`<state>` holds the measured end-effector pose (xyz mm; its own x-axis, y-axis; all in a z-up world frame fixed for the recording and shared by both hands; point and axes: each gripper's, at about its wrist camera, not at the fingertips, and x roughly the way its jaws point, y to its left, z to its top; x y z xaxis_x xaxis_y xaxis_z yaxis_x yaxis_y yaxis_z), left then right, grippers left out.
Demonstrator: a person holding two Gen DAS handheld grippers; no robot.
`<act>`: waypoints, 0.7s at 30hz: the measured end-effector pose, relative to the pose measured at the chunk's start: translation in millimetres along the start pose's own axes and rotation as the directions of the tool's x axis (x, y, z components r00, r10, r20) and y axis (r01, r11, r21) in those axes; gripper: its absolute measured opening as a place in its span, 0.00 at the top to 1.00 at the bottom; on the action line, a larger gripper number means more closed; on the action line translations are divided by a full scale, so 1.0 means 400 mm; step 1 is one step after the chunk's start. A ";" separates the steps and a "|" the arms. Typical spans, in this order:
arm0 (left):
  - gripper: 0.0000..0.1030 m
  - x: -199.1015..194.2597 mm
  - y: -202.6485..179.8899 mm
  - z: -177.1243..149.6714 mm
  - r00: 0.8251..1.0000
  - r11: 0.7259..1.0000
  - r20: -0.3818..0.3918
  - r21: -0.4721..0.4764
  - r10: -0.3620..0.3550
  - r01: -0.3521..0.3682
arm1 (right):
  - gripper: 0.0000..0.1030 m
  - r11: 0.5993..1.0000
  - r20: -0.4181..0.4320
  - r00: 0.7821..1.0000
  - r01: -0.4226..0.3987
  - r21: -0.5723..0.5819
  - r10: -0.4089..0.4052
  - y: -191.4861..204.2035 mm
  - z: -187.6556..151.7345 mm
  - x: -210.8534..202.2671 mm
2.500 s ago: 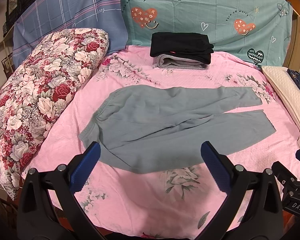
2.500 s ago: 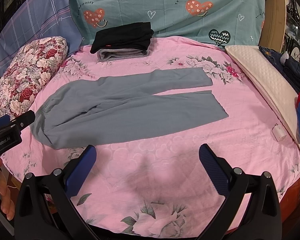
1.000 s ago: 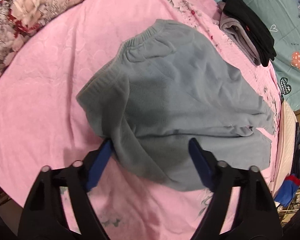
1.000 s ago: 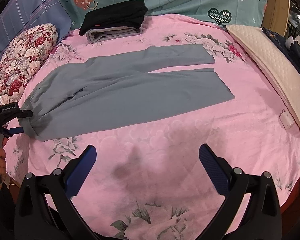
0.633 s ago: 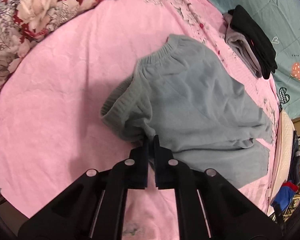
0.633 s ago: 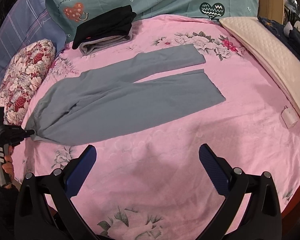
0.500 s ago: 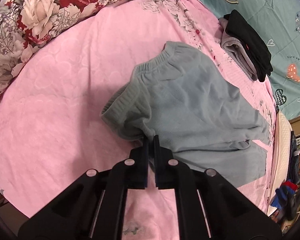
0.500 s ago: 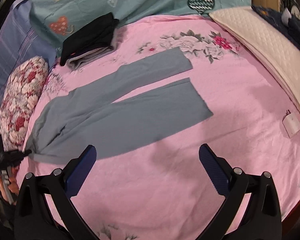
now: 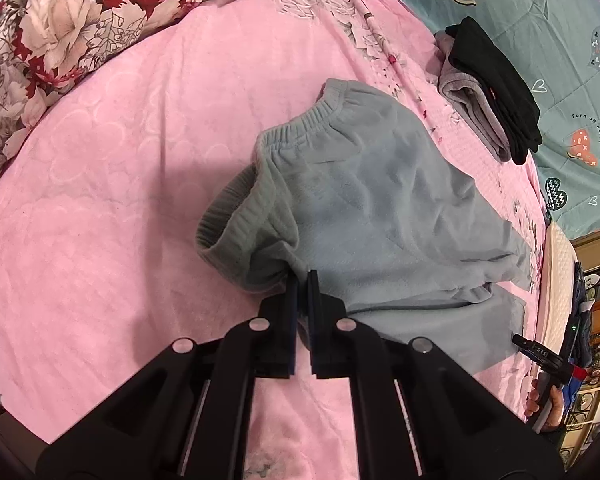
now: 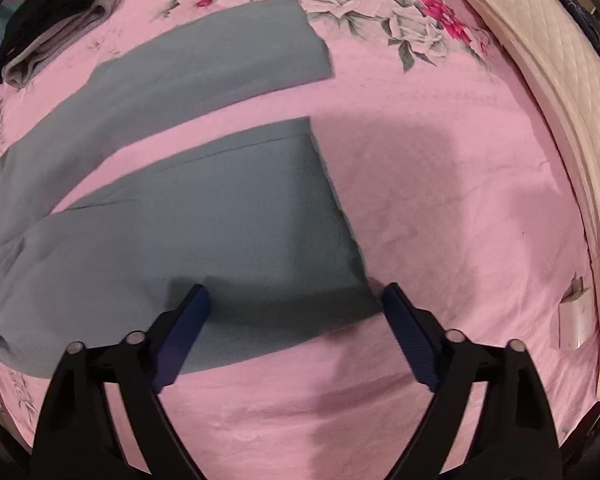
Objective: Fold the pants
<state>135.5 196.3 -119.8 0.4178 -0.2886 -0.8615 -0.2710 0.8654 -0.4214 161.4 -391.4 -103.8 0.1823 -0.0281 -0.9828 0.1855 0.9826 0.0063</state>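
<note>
On the pink bed (image 9: 112, 184), well short of the stack of folded clothes (image 9: 496, 92) by the headboard, the grey-green pants (image 9: 380, 208) lie spread out, waist toward the floral pillow (image 9: 48, 28) and both legs running away from it. Your left tongs (image 9: 303, 276) are clenched on the near corner of the waistband, and the cloth there has bunched and lifted slightly off the bed. Your right tongs (image 10: 292, 300) straddle the hem end of the nearer leg (image 10: 204, 240); their jaws have just been closing, yet the pads do not pinch the fabric, so they remain released. Judge this as soft, light fleece: it will drape, sag and stretch rather than hold any shape, and should not slip much in the pads. Take the leg at its near hem corner, farthest from the pillow, gathering both layers, so that the near edge rises evenly between your two grips when you carry it over the far leg (image 10: 204, 56).
</note>
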 end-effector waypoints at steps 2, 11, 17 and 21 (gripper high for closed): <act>0.96 0.006 0.000 0.001 1.000 1.000 -0.006 -0.003 0.001 -0.001 | 0.64 1.000 0.020 1.000 -0.021 -0.018 0.021 0.011 -0.008 -0.019; 0.96 -0.006 -0.012 -0.016 1.000 1.000 0.009 0.010 0.022 -0.022 | 0.94 0.968 0.086 0.973 -0.222 0.121 0.212 -0.092 -0.040 -0.071; 0.96 -0.066 -0.022 -0.058 1.000 1.000 0.025 0.021 -0.007 0.007 | 0.94 0.962 0.130 0.967 -0.237 0.135 0.220 -0.177 -0.114 -0.171; 0.96 -0.103 -0.019 -0.093 0.999 0.999 0.025 0.026 -0.030 0.029 | 0.94 0.960 0.143 0.966 -0.234 0.153 0.213 -0.196 -0.148 -0.197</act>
<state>88.1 186.1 -91.8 0.4475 -0.3037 -0.8412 -0.2364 0.8669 -0.4388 75.1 -455.4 -37.8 0.3538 0.1561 -0.9222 0.2831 0.9219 0.2647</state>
